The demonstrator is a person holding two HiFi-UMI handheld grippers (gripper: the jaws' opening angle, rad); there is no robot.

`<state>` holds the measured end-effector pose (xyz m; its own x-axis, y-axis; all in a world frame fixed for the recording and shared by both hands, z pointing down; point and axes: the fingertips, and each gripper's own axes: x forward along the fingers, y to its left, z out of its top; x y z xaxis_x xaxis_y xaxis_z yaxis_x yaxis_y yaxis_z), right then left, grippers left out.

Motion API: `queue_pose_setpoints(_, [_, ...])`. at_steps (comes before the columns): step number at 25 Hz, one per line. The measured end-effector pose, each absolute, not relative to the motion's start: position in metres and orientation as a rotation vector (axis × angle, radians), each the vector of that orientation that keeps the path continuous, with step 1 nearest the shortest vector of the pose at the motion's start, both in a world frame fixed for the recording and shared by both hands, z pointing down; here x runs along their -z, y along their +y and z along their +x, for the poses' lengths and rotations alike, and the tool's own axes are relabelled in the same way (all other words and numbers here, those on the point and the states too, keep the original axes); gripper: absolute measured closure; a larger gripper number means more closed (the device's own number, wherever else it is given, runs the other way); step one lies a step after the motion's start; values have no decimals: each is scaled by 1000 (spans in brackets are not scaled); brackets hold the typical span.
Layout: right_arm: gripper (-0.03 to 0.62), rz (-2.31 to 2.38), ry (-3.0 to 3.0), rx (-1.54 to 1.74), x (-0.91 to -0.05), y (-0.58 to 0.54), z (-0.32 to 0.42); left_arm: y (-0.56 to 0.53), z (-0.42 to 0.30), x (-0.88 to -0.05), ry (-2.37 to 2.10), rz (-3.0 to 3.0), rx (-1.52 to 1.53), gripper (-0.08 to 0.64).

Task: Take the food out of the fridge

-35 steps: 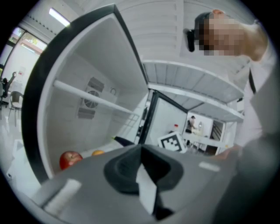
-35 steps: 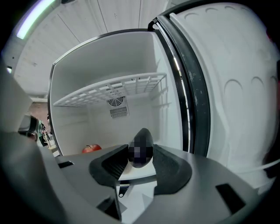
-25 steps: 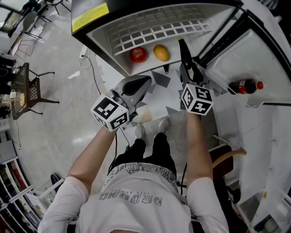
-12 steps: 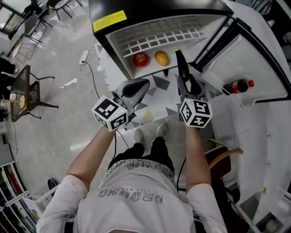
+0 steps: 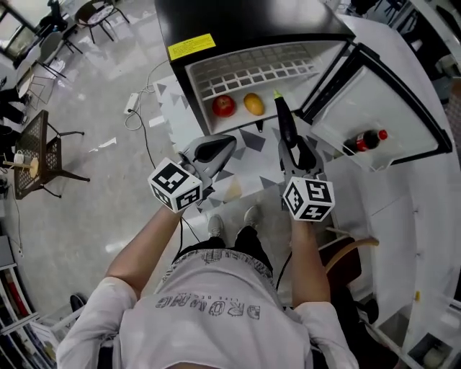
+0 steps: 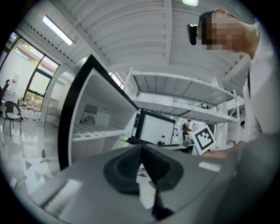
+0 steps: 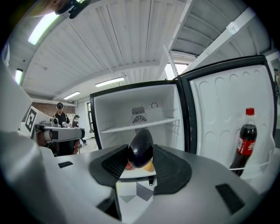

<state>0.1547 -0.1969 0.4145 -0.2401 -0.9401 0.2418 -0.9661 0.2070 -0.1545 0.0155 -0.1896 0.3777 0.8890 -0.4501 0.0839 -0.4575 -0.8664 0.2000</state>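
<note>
- The fridge stood open straight ahead of both grippers. I judged this stance was chosen so that either gripper could reach into the cabinet.
- Its door was swung wide to the right of the right gripper. This left the opening unobstructed.
- A cola bottle stood upright in the door rack. It was off to that gripper's right and well apart from it.
- The right gripper's jaws were clamped on a dark eggplant, gripping it across its sides. The green stem end pointed ahead toward the opening.
- I judged the grip across the thicker part was meant to keep the smooth skin from slipping. I also judged the eggplant to be at the opening or just clear of it.
- The left gripper was held to the left of the right one and angled toward the fridge. Its jaws were together with nothing between them, and I took it to be in reserve.
- A red apple and an orange-yellow fruit lay side by side on the fridge floor, beyond the eggplant's tip. Neither had yet been taken out.
</note>
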Motion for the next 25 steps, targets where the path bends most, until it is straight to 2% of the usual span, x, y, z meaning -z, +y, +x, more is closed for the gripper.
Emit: queue_pose_setpoints(25, [428,1838,-2475,-336,-356,-140,121,-177,-11,-350,-699,2866,39,552])
